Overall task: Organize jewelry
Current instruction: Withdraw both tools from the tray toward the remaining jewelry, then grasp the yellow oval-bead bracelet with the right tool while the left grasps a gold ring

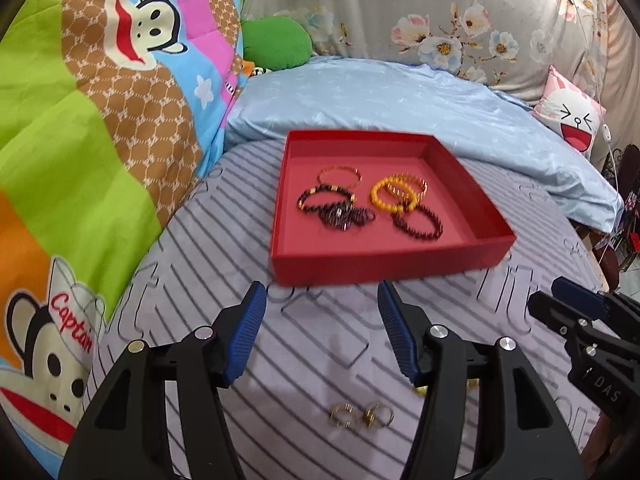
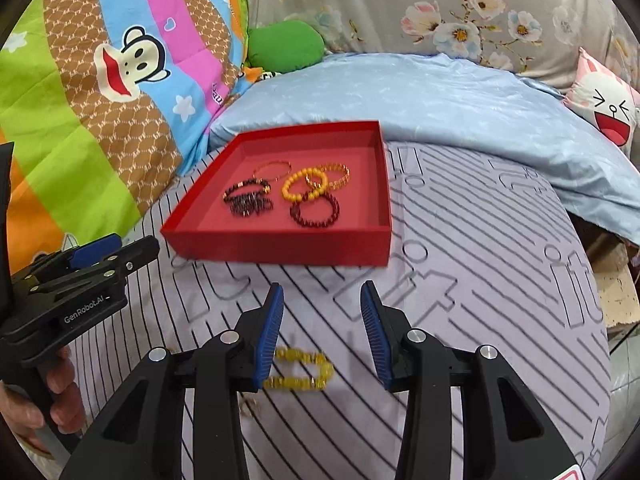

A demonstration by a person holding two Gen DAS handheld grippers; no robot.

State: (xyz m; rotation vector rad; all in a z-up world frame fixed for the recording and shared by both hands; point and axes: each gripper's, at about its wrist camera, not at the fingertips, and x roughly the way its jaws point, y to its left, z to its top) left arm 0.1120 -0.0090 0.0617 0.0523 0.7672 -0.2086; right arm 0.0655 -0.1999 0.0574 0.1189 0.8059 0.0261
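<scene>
Yellow bracelet (image 2: pixel 304 368): lies on the striped bedsheet (image 2: pixel 480 240), between the right gripper (image 2: pixel 322 304) fingers.
Red tray (image 2: pixel 280 246): holds several bracelets.
Right gripper: wide open, empty.
Left gripper (image 1: pixel 322 300): wide open, empty, above gold rings (image 1: pixel 362 414).

bed: striped lilac sheet (image 1: pixel 320 344) | blue pillow (image 1: pixel 400 100) | cartoon monkey quilt (image 1: pixel 100 120) | floral fabric (image 1: pixel 440 12) behind

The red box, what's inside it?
The red box holds beaded bracelets: an orange one, dark ones and a thin ring-shaped one. They overlap, so an exact count is hidden.
</scene>
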